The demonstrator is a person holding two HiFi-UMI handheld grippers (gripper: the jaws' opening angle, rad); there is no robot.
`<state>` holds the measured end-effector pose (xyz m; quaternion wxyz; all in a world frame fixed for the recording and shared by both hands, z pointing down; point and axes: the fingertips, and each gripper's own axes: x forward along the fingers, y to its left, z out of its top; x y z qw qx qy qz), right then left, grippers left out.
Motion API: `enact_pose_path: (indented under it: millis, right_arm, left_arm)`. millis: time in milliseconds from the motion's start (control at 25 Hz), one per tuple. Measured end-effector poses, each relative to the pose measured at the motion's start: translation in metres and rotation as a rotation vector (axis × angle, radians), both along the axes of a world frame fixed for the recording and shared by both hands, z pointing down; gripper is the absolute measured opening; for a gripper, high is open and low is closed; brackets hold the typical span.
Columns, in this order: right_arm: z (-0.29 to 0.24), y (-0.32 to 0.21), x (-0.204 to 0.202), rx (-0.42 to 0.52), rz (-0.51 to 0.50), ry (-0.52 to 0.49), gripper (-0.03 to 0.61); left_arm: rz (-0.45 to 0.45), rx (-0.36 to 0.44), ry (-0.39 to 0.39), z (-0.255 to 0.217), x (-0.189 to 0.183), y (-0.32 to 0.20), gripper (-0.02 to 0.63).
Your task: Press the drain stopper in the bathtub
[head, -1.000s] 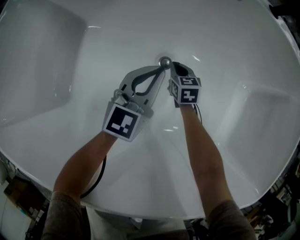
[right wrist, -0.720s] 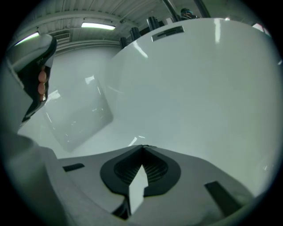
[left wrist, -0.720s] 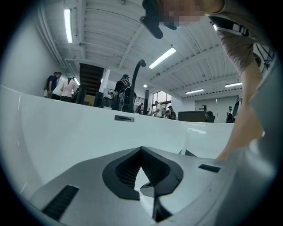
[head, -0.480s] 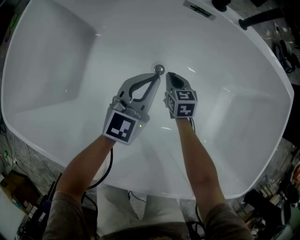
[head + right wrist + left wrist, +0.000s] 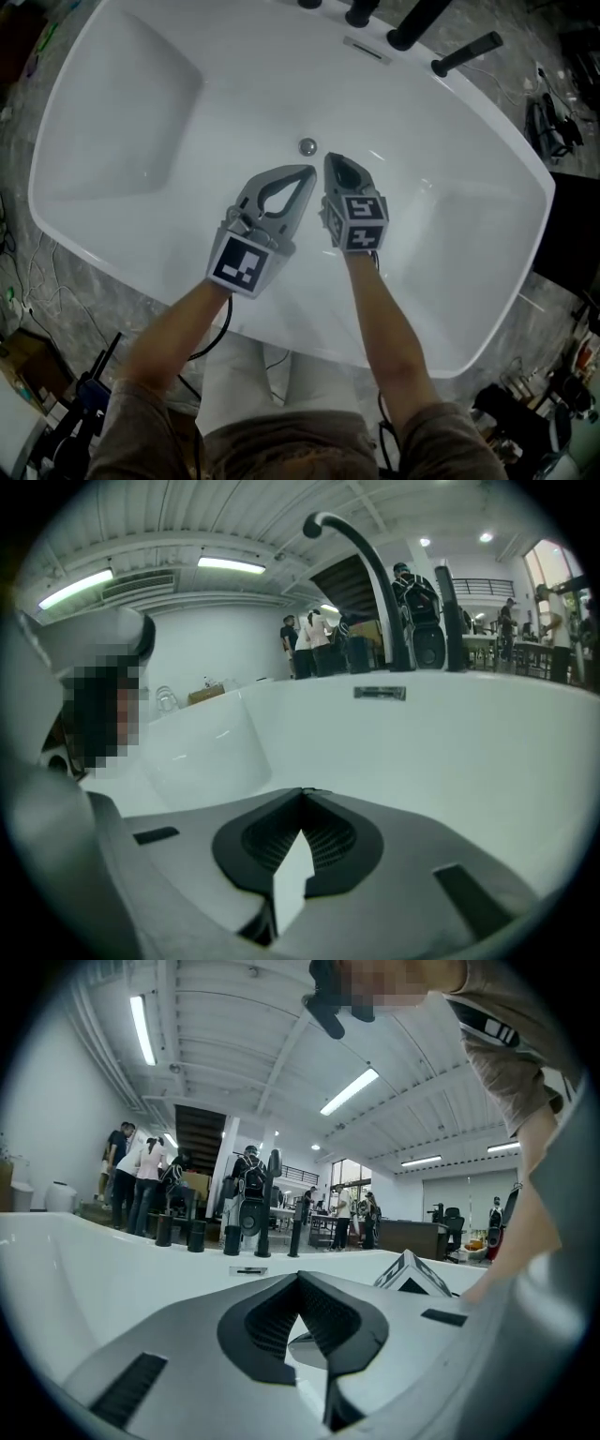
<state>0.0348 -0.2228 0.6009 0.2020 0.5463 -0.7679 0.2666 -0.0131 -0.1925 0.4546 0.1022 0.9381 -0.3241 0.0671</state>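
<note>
I see left gripper [image 5: 307,172] and right gripper [image 5: 329,160] backed off stopper [image 5: 307,146], now just short of it, not touching. Both jaw pairs pressed together, empty. Stopper sits mid-floor of tub [image 5: 141,112].

Nothing readable anywhere, no words, brands or numbers. The cube [image 5: 246,265] on the left gripper [image 5: 307,172] just shows black-and-white squares.

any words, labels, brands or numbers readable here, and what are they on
No text can be read in any view.
left gripper, right gripper: black-and-white square markers only, no letters or numbers.
plate on the tub wall: any print is too small to tell.
</note>
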Motion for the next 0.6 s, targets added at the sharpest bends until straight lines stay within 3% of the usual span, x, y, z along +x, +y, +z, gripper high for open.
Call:
enact_pose_path:
  millis: [600]
  right_arm:
    - [-0.225,0.070,-0.001,0.138,-0.032,-0.060,-0.002]
  left_arm:
    - [-0.100,-0.004,0.011,-0.171,-0.011,0.063,0.003]
